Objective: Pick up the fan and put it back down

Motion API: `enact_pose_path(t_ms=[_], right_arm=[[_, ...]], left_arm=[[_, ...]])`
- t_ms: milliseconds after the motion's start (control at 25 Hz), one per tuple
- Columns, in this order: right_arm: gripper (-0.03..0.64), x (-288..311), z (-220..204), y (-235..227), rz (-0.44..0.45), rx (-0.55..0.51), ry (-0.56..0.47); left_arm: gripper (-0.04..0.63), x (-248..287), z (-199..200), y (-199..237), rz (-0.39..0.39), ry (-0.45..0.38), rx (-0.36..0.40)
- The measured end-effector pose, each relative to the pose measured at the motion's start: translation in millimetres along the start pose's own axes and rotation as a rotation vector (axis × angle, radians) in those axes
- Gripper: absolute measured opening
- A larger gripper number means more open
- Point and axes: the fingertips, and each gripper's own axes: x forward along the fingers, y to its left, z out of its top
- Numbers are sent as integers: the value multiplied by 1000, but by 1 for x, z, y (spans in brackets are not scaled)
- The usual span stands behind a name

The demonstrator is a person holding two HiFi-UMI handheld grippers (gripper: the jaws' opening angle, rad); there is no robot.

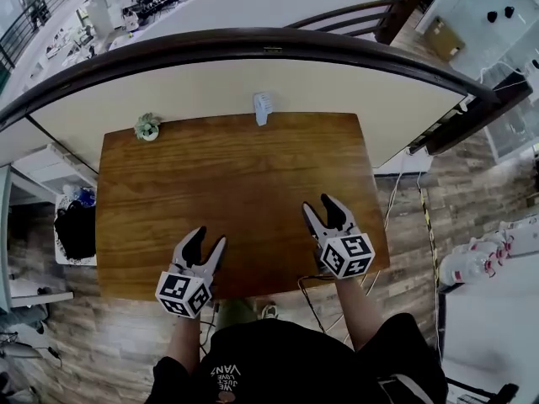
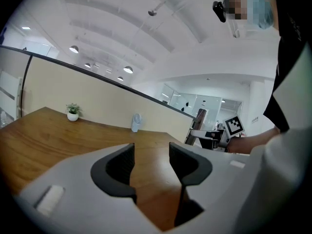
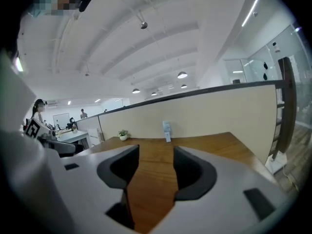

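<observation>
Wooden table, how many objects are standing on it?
2. The white fan stands at the middle of the far edge; the small potted plant stands at the far left corner.

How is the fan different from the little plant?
The fan is white and slim; the plant is green and bushy. The fan stands midway along the far edge of the table; the plant sits at its far left corner. Both stand upright at that edge, with neither gripper near them.

Your fan point(image 1: 262, 108) stands midway along the surface's point(image 1: 236, 183) far edge, just before the partition point(image 1: 202, 87); the potted plant point(image 1: 147, 127) sits left of it, at the far left corner.
</observation>
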Motion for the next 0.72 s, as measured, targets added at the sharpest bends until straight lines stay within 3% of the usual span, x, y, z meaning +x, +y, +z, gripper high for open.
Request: enact_pose_path(t_ms=[200,320,560,720], right_arm=[[213,-47,-9,2,-7,66,-34],[169,-76,-14,8,-5,88,-54],[77,-126,-24,26,29,67,-62],[57,-155,-33,31,36,63,-59]], left_arm=[[209,-14,1,-38,-14,-16,37],[209,-27,-2,-60,-20,-26,54],[209,-56,-13,-94,-13,-36,76],[206,-72,-24,-114,-8,-36,74]])
